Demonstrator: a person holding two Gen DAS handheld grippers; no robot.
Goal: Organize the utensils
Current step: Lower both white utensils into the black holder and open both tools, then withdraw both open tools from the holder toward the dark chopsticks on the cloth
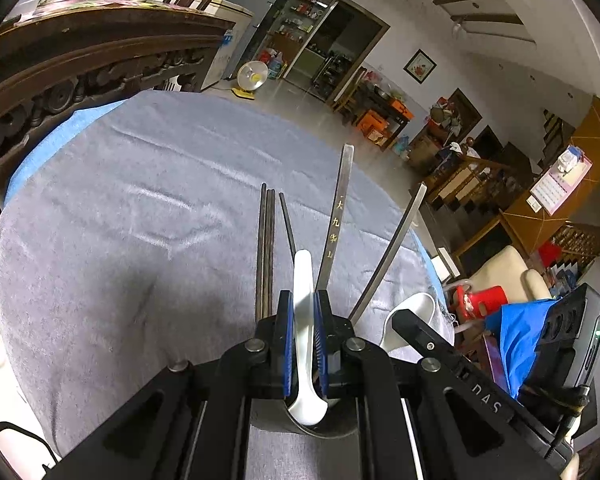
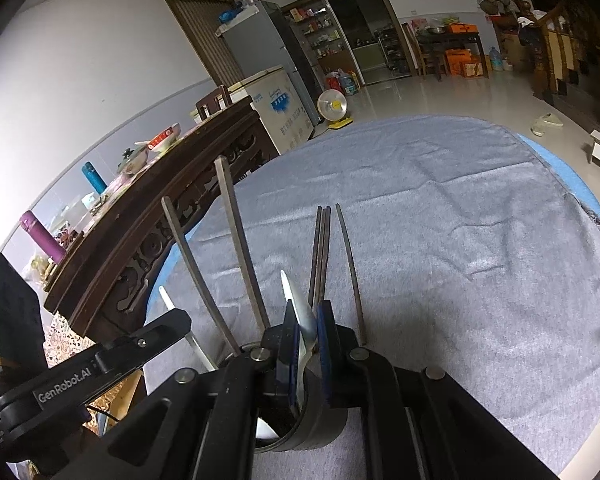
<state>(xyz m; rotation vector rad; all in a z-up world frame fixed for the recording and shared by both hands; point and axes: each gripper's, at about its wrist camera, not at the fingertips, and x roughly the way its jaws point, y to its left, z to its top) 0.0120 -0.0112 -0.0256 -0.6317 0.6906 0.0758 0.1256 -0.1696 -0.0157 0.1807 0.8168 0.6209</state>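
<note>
A dark round utensil holder stands on the grey cloth, under both grippers; it also shows in the right wrist view. Dark chopsticks, two flat metal handles and white spoons stick up from it. My left gripper is shut on a white ceramic spoon whose bowl sits in the holder. My right gripper is shut on a white spoon in the same holder. The other gripper's body shows at the side of each view.
The grey cloth covers a round table with a blue edge. A carved dark wooden sideboard with bowls and bottles stands close by the table. Tiled floor, a small fan and furniture lie beyond.
</note>
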